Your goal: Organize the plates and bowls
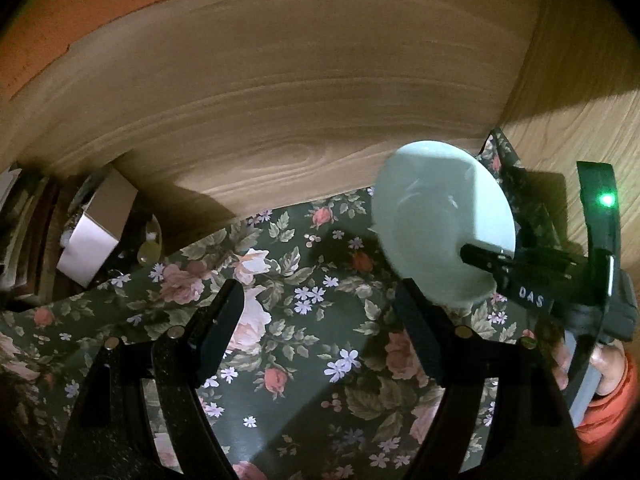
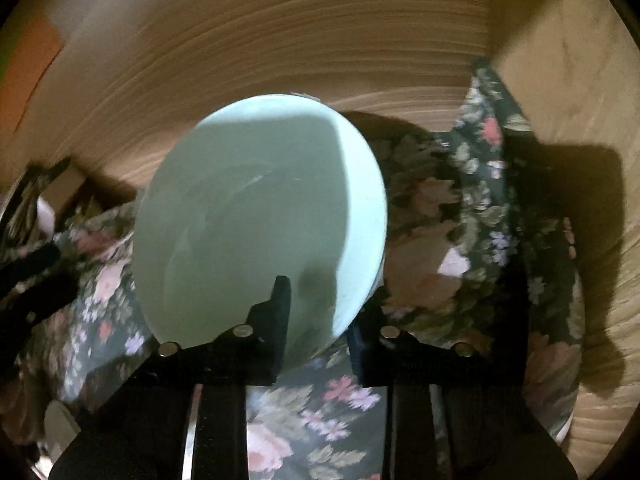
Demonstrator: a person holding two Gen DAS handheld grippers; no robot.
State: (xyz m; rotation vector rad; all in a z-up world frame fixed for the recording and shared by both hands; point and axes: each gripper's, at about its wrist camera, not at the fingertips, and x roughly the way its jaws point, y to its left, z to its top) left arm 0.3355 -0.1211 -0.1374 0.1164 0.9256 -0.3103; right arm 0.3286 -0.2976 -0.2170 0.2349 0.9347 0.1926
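Right gripper (image 2: 316,320) clamped on the near rim of a pale green bowl (image 2: 256,216), one finger (image 2: 276,320) inside the rim, the other outside it. Bowl tilted, opening turned toward the camera, held above a dark floral cloth (image 2: 320,412). Same bowl (image 1: 436,220) seen from the left wrist view at the far right of the cloth (image 1: 280,320), close to the corner where two wood-grain panels (image 1: 280,100) meet; contact between bowl and cloth cannot be told. Right gripper's finger (image 1: 486,260) reaching over the bowl rim from the right (white letters on its body, green light lit on its frame). A hand (image 1: 600,364) with an orange sleeve (image 1: 608,412) gripping its handle at the right edge.

Left gripper (image 1: 316,320) open, jaws well apart, nothing between them, only cloth below. Its right finger (image 1: 416,320) just beside the near edge of the bowl, apparently not touching it.

At the far left, off the cloth, a small cardboard box (image 1: 96,232) against the panel, with dim clutter around it (too dark to identify). An orange sheet (image 1: 100,8) fixed to the panel at upper left.
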